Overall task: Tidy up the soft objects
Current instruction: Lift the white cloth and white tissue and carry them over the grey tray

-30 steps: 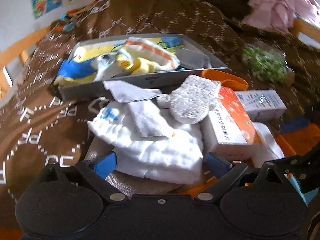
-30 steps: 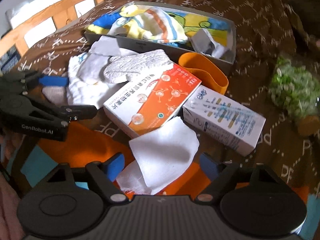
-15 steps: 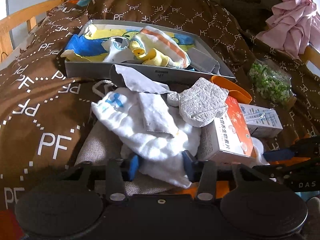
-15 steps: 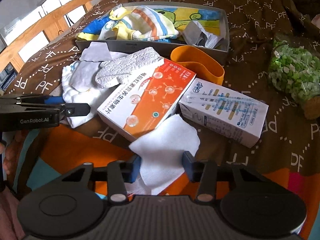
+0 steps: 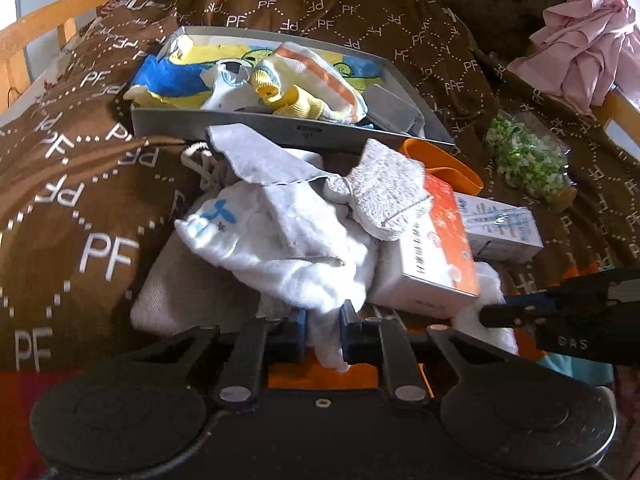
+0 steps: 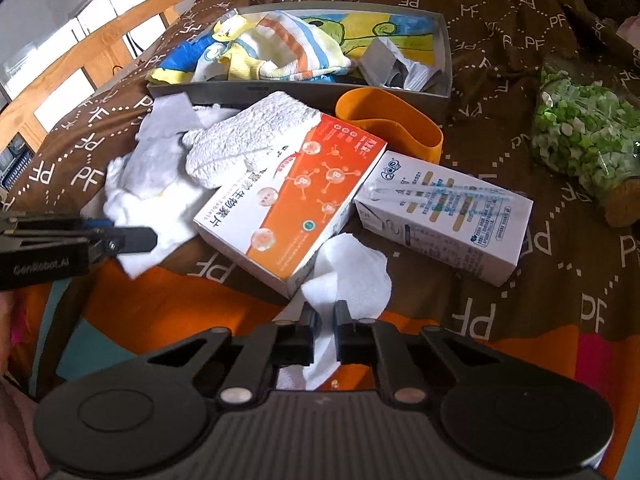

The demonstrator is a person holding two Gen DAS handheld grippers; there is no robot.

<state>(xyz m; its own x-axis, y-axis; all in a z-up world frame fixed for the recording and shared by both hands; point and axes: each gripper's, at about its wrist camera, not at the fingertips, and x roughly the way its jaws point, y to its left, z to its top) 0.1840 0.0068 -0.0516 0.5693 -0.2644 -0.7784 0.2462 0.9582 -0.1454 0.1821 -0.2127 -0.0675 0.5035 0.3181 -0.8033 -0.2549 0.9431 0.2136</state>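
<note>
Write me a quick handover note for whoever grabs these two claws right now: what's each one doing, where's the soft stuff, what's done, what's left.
Left claw: jaws closing on the near edge of the white cloth pile.
Right claw: jaws closing on the small white cloth, which is partly tucked under the orange box.
Grey tray at the back already holds the striped socks and a cartoon towel.
White mitt lies on the pile, overlapping the orange box.
Left: move both cloths and the mitt, probably into the tray. The boxes aren't soft.
</note>
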